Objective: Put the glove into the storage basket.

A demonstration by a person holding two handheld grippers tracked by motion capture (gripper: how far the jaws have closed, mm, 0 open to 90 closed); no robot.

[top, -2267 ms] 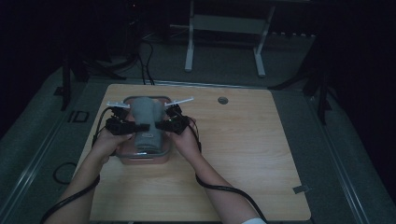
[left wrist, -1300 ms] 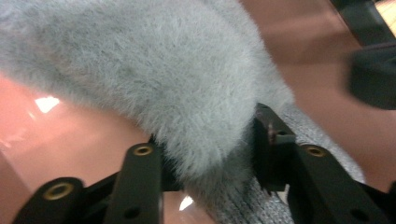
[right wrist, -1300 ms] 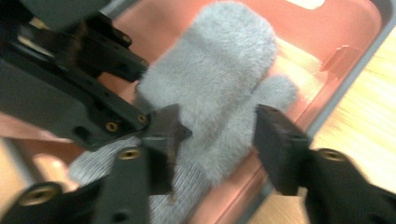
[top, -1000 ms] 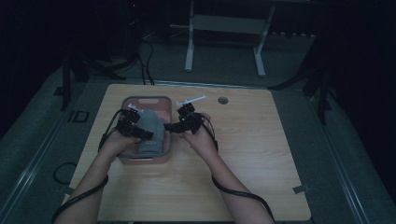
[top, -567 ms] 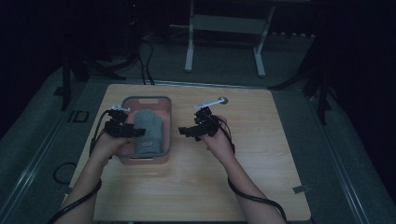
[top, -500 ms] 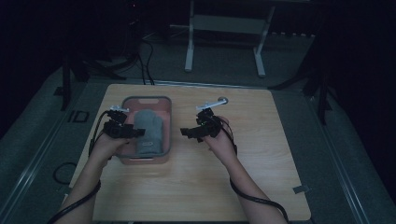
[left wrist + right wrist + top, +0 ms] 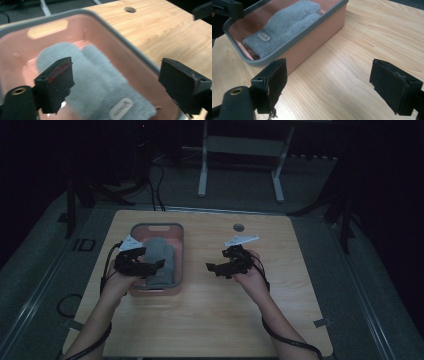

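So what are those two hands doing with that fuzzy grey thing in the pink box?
A person holds a gripper in each hand. The folded grey towel lies inside the pink bin. The left gripper hangs over it; its jaws have just been opening and grip nothing. The right gripper is open above the bare wooden table.

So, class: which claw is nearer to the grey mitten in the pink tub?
Left. The left claw hangs open just over the grey mitten in the pink tub; the right claw is open above bare table beside it.
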